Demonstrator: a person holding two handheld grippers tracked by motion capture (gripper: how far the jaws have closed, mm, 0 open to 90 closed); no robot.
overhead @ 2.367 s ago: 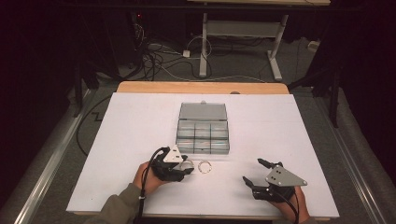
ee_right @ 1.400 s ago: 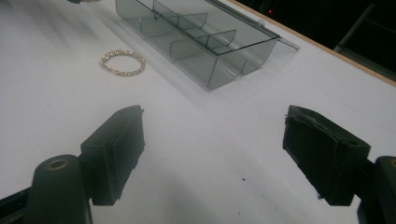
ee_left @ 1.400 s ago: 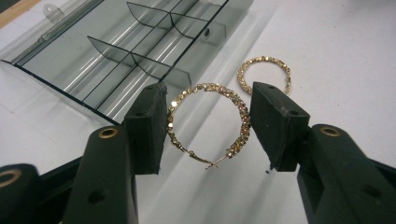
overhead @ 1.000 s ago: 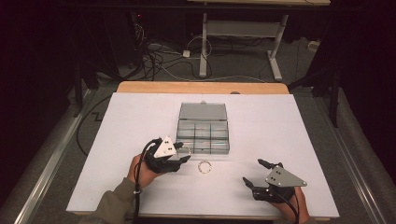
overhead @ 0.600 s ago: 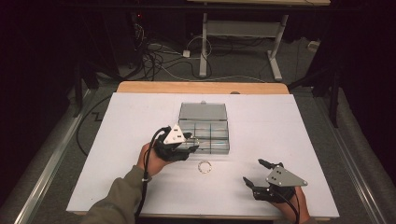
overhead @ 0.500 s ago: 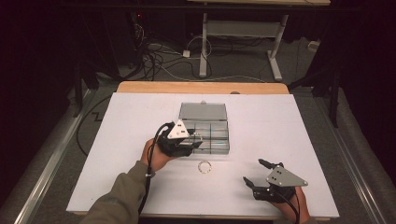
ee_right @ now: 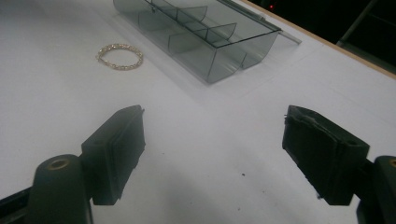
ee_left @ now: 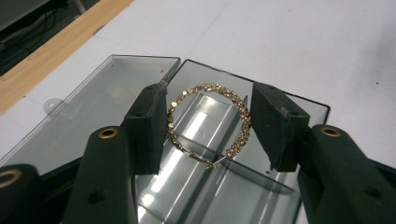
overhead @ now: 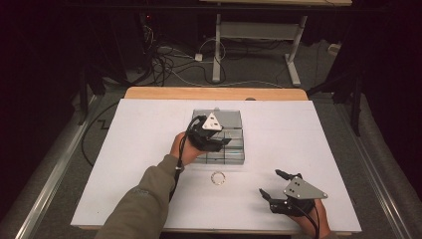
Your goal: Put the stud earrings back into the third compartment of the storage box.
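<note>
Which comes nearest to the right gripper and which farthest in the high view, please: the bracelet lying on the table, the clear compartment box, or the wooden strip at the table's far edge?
Measured from the right gripper:
1. Bracelet on the table, just to its left on the white surface.
2. Compartment box, farther up and left, under the left gripper.
3. Wooden strip, along the far edge.

And here's the white-topped bench (overhead: 139, 144), a wooden strip along its far edge, carrying a smoky clear compartment box (overhead: 234, 149) with its lid laid open near the middle, and just nearside of it a gold ring-shaped bracelet (overhead: 218, 178) lying flat.
</note>
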